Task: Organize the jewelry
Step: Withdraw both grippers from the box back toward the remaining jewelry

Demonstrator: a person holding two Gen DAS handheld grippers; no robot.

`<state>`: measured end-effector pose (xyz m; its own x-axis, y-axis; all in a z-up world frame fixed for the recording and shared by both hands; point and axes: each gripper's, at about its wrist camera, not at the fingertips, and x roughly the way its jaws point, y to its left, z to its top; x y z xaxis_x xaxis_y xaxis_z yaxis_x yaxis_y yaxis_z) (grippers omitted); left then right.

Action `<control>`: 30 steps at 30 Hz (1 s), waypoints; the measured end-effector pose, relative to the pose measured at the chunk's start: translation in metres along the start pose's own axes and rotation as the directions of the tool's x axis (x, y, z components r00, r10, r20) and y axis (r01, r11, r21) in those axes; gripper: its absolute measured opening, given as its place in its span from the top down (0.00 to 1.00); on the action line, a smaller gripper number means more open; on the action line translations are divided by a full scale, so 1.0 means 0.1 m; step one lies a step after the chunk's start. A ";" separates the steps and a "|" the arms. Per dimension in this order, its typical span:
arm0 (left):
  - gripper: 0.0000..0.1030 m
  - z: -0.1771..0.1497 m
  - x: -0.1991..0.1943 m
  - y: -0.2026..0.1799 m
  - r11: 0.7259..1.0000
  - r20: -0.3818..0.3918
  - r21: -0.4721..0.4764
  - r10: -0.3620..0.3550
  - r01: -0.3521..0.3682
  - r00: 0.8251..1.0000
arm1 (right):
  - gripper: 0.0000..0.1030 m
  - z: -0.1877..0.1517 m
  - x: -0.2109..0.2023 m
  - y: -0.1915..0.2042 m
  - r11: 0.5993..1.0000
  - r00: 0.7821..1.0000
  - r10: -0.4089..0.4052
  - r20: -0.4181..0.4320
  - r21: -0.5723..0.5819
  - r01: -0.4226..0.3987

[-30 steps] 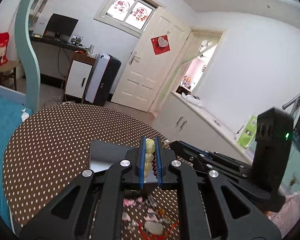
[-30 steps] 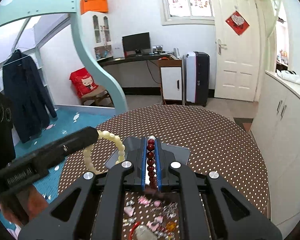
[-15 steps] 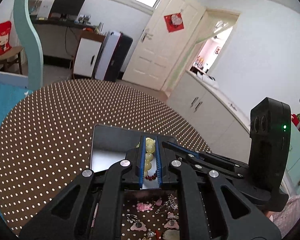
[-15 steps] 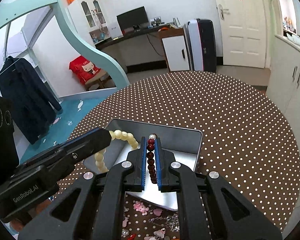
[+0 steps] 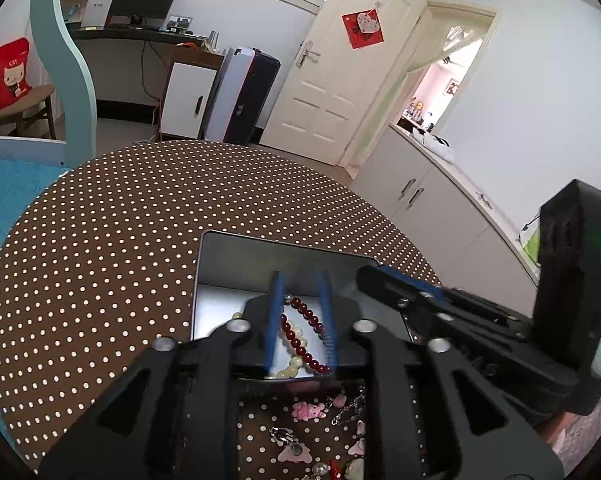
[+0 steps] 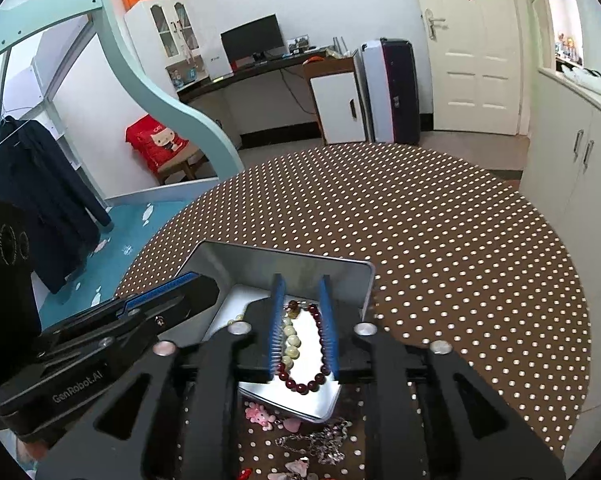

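Your left gripper (image 5: 298,320) and right gripper (image 6: 302,320) hover over the metal tin (image 6: 340,276), jaws opening narrowly, gripping nothing; red bracelet (image 6: 312,384) and cream bracelet (image 6: 290,340) lie inside.

Black plastic claw (image 5: 298,320), blue ribbed pads (image 6: 277,320), silver screws, white GenRobot.AI lettering

free: dotted table (image 6: 460,240) beyond tin | blocked: tin walls (image 6: 284,264), trinket pile (image 6: 312,440) near tin's front edge
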<state>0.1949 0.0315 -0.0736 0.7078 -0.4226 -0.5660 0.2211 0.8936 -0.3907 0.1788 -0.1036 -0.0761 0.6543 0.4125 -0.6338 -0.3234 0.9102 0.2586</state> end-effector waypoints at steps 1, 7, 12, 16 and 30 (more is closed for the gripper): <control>0.74 -0.01 -0.01 -0.01 1.000 0.005 0.003 0.004 -0.004 1.000 | 0.77 -0.01 -0.04 0.00 1.000 1.000 -0.005 0.007 0.001 0.005; 0.74 -0.09 -0.15 -0.09 1.000 0.027 0.021 0.011 -0.012 1.000 | 0.66 -0.05 -0.18 0.01 1.000 0.999 -0.021 0.036 -0.002 0.021; 0.74 -0.19 -0.26 -0.21 0.997 0.038 0.061 0.037 -0.039 0.999 | 0.66 -0.11 -0.29 0.03 1.000 0.998 -0.027 0.050 -0.007 0.028; 0.72 -0.26 -0.38 -0.29 0.995 0.044 0.082 0.049 -0.052 0.998 | 0.60 -0.16 -0.39 0.07 0.999 0.997 -0.050 0.066 -0.014 0.051; 0.34 -0.72 -0.95 -0.19 0.980 0.082 0.087 0.170 -0.177 0.982 | 0.30 -0.52 -0.68 0.29 0.994 0.990 -0.071 0.120 -0.078 0.081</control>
<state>0.0749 0.0442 -0.0651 0.7877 -0.2507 -0.5628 0.1498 0.9640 -0.2196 0.0895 -0.1069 -0.0631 0.7532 0.3484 -0.5580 -0.3221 0.9349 0.1489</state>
